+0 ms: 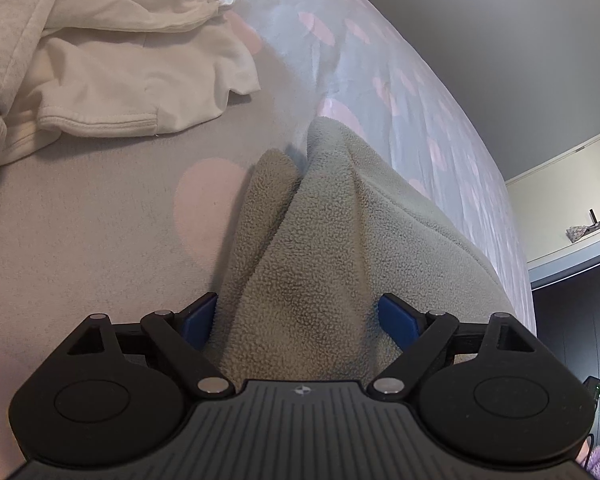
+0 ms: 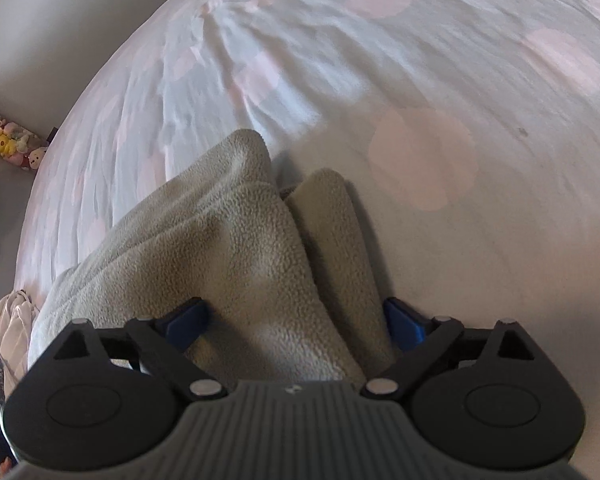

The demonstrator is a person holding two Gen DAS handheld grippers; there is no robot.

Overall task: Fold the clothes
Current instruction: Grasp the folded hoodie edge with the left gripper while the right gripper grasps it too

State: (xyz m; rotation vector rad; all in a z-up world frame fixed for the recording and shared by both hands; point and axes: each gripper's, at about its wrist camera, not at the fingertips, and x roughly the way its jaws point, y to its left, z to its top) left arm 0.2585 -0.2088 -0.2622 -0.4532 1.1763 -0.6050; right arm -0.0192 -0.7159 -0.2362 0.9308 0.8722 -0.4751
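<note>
A grey-green fleece garment lies bunched in folds on the bed sheet, which is pale with pink dots. In the left wrist view my left gripper stands wide open, its blue pads on either side of a fleece ridge. The right wrist view shows the same fleece with two rounded folds pointing away. There my right gripper also stands wide open, straddling the folds. The pads do not visibly squeeze the cloth.
A heap of cream and white clothes lies on the bed at the upper left. The bed edge curves along a grey wall. Plush toys sit on the floor, and a white cloth hangs at the lower left.
</note>
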